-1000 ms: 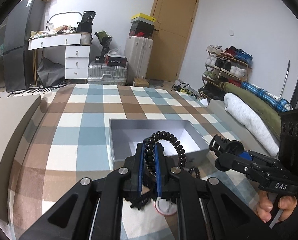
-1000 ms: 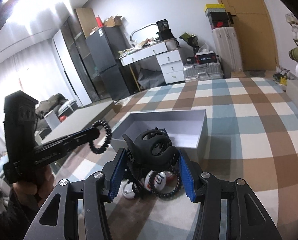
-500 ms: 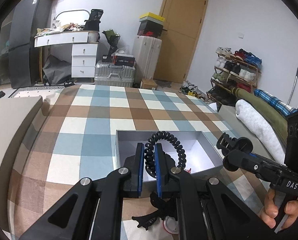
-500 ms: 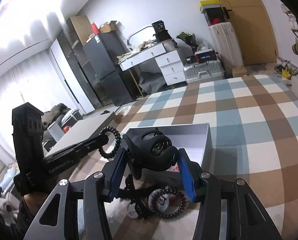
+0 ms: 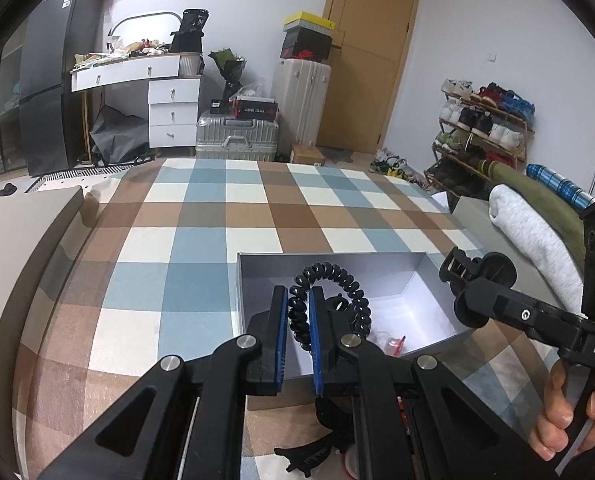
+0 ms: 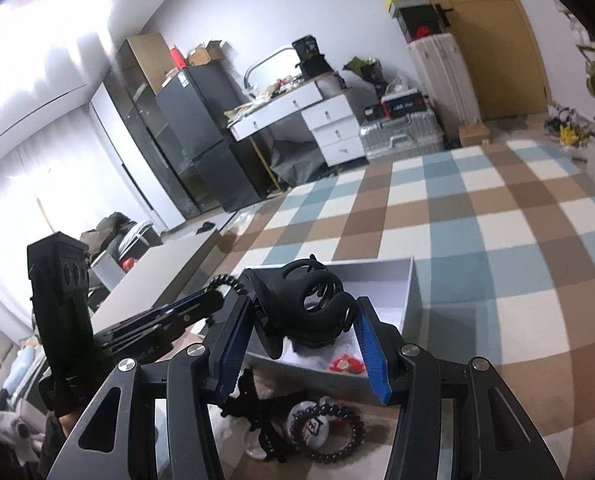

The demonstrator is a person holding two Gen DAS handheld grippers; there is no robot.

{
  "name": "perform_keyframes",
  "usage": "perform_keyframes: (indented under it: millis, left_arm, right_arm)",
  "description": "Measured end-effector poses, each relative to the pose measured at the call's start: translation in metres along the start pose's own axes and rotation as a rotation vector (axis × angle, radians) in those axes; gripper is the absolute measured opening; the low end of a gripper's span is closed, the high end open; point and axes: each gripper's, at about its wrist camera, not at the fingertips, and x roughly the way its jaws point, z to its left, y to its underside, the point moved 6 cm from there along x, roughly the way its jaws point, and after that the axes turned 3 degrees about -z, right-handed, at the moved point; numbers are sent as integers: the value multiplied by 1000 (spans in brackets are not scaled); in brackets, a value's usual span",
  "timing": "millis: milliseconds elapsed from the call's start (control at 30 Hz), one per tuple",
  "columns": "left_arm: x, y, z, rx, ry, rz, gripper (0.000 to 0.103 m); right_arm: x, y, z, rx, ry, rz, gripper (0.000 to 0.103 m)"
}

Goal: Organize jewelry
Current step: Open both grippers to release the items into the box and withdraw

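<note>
My left gripper (image 5: pixel 297 300) is shut on a black coiled hair tie (image 5: pixel 329 276) and holds it over the near left part of an open grey box (image 5: pixel 337 260). My right gripper (image 6: pixel 303 312) is shut on a black hair claw clip (image 6: pixel 301 300) and holds it over the box (image 6: pixel 411 296). In the left wrist view the right gripper (image 5: pixel 471 280) hangs over the box's right side. A small red item (image 6: pixel 343 364) lies inside the box. A black bead bracelet (image 6: pixel 327 428), a round white piece (image 6: pixel 309 426) and a black clip (image 6: pixel 253 404) lie on the checked cloth in front of the box.
The box rests on a bed with a blue, brown and white checked cover (image 5: pixel 225 216). A grey bed edge (image 5: pixel 21 220) runs along the left. Rolled blankets (image 5: pixel 533 232) lie at the right. A dresser, suitcases and a shoe rack stand beyond the bed.
Both grippers have risen and moved forward with their items, from above the loose pile in front of the box to over the box itself.
</note>
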Motion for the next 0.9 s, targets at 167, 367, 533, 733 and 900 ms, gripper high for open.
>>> perform_keyframes:
  millis: [167, 367, 533, 733, 900]
  left_arm:
    - [8, 0, -3, 17, -11, 21, 5]
    - [20, 4, -6, 38, -33, 55, 5]
    - [26, 5, -7, 51, -54, 73, 5]
    - [31, 4, -6, 56, -66, 82, 5]
    - [28, 6, -5, 26, -40, 111, 7]
  right_arm:
    - [5, 4, -7, 22, -4, 36, 51]
    - [12, 8, -11, 31, -8, 72, 51]
    - [16, 10, -13, 34, -11, 87, 51]
    - [16, 8, -19, 58, -3, 81, 51]
    - [15, 6, -18, 110, -27, 109, 54]
